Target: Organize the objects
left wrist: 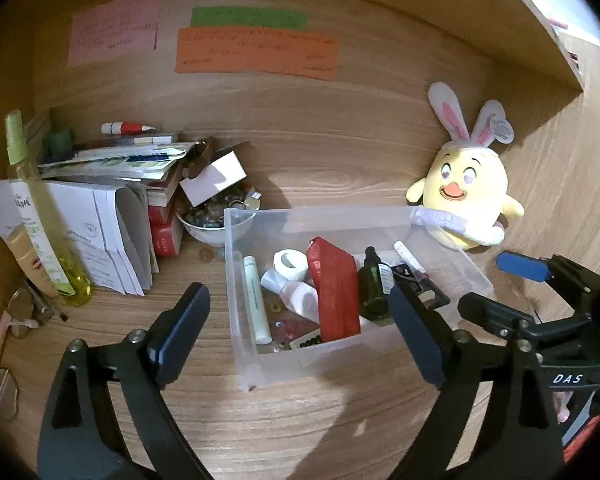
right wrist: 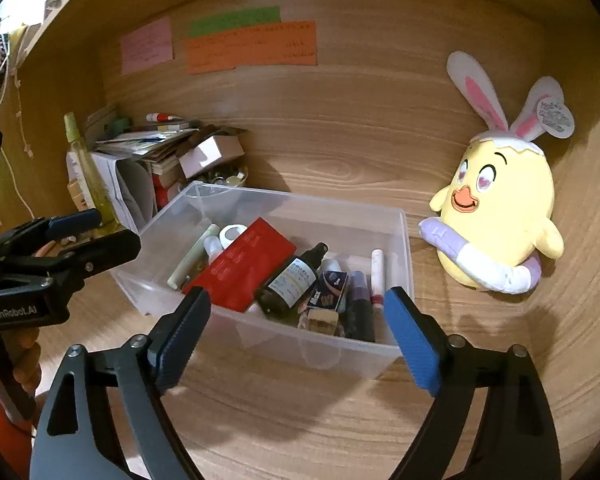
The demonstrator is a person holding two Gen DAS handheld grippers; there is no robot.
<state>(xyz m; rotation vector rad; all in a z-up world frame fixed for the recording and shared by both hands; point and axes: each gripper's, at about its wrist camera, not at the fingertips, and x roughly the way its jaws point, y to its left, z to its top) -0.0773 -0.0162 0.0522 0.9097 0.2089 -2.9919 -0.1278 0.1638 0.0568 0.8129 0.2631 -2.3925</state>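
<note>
A clear plastic bin (left wrist: 260,364) (right wrist: 340,354) stands on the wooden desk, holding a red box (left wrist: 334,292) (right wrist: 246,266), a dark bottle (left wrist: 371,284) (right wrist: 290,280), a pale green tube (left wrist: 257,300), a tape roll (left wrist: 290,264) and other small items. My left gripper (left wrist: 300,320) is open and empty, its fingers on either side of the bin's near wall. My right gripper (right wrist: 298,322) is open and empty, just in front of the bin's near wall. It also shows at the right edge of the left wrist view (left wrist: 500,292), and the left gripper shows at the left of the right wrist view (right wrist: 100,232).
A yellow chick plush with bunny ears (left wrist: 466,200) (right wrist: 500,216) leans on the back wall at right. At left are a pile of papers and books (left wrist: 112,184) (right wrist: 148,148), a bowl of small items (left wrist: 216,216), a yellow spray bottle (left wrist: 40,216) and glasses (left wrist: 16,320).
</note>
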